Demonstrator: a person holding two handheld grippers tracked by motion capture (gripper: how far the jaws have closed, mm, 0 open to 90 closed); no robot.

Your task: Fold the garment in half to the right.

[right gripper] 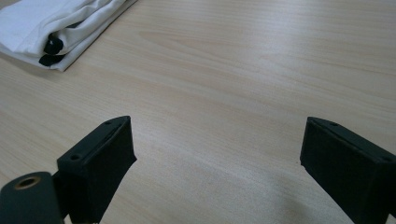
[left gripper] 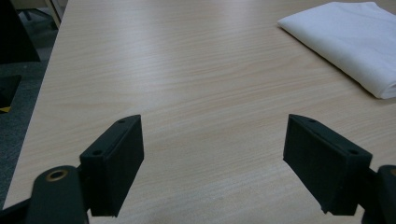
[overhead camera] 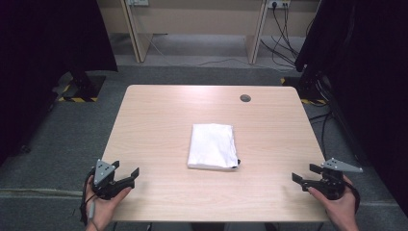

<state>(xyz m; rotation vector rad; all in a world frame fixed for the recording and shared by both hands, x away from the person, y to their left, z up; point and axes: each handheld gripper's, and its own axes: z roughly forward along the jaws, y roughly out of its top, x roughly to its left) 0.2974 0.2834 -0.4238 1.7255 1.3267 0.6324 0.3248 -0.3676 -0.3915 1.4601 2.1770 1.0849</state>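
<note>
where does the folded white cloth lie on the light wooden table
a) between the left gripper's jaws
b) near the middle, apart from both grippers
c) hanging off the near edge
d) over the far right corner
b: the folded white cloth lies mid-table, apart from the left gripper and the right gripper.

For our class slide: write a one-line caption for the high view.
Folded white cloth on wooden table, open left gripper and right gripper flanking it.

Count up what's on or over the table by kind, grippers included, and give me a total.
Folded white cloth: 1
Black two-jaw grippers: 2, the left gripper and the right gripper, both open and holding nothing
Round grey cable cap in the tabletop: 1
Total: 4
</note>
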